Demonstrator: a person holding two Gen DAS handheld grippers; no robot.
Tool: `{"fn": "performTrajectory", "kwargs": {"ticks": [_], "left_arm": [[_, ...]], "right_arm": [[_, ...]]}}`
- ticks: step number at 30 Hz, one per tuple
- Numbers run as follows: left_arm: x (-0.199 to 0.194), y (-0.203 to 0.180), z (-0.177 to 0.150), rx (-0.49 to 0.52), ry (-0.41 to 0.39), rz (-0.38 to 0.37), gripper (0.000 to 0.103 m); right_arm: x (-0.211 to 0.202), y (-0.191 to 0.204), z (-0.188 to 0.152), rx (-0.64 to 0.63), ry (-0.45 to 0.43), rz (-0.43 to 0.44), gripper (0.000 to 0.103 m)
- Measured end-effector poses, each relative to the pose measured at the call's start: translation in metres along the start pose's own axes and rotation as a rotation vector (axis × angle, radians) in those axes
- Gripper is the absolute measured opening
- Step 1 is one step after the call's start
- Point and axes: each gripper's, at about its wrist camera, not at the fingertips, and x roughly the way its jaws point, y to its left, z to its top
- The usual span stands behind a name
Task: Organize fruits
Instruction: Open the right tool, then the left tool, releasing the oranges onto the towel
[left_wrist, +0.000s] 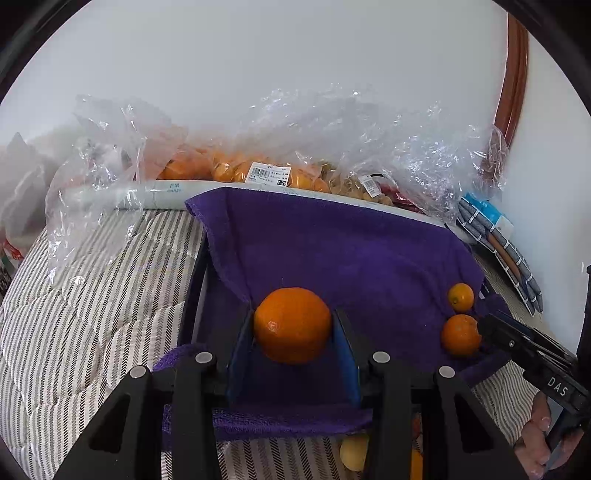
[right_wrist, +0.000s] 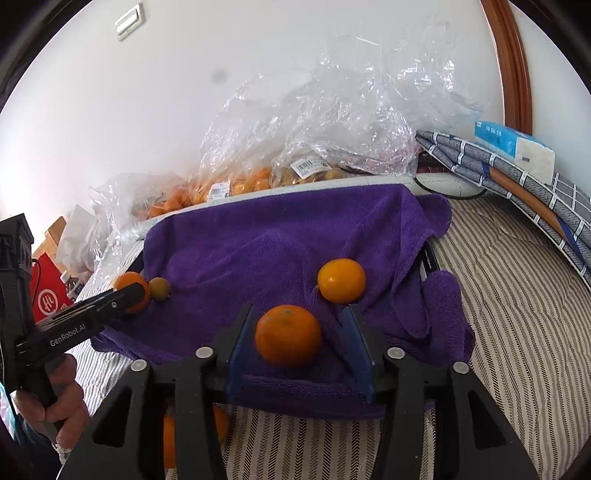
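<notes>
A purple towel (left_wrist: 332, 243) lines a tray on the striped bed. My left gripper (left_wrist: 293, 328) is shut on a large orange (left_wrist: 291, 325) just above the towel. In the right wrist view that orange (right_wrist: 131, 291) sits at the left, in the left gripper's fingers (right_wrist: 122, 299), beside a small greenish fruit (right_wrist: 159, 288). My right gripper (right_wrist: 293, 332) stands open around another orange (right_wrist: 288, 334); its right finger is clear of the fruit. This orange shows in the left wrist view (left_wrist: 460, 334) with a small orange (left_wrist: 460, 297) behind it; the small orange also shows in the right wrist view (right_wrist: 341, 280).
Clear plastic bags (left_wrist: 258, 147) of oranges with price labels lie behind the tray against the white wall. Folded grey cloth (right_wrist: 517, 177) and a tissue pack (right_wrist: 517, 147) lie at the right. More fruit (left_wrist: 354, 452) lies on the striped bedding (left_wrist: 92, 314) below the grippers.
</notes>
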Motion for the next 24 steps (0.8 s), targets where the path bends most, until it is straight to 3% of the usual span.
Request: {"fn": "performTrajectory", "kwargs": {"ticks": [7, 24], "left_arm": [[0.001, -0.003, -0.001, 0.015, 0.006, -0.002, 0.041], [-0.013, -0.009, -0.002, 0.022, -0.063, -0.015, 0.045]], "right_arm": [[-0.005, 0.003, 0.001, -0.008, -0.029, 0.011, 0.057], [-0.021, 0.005, 0.002, -0.011, -0.114, -0.005, 0.057]]}}
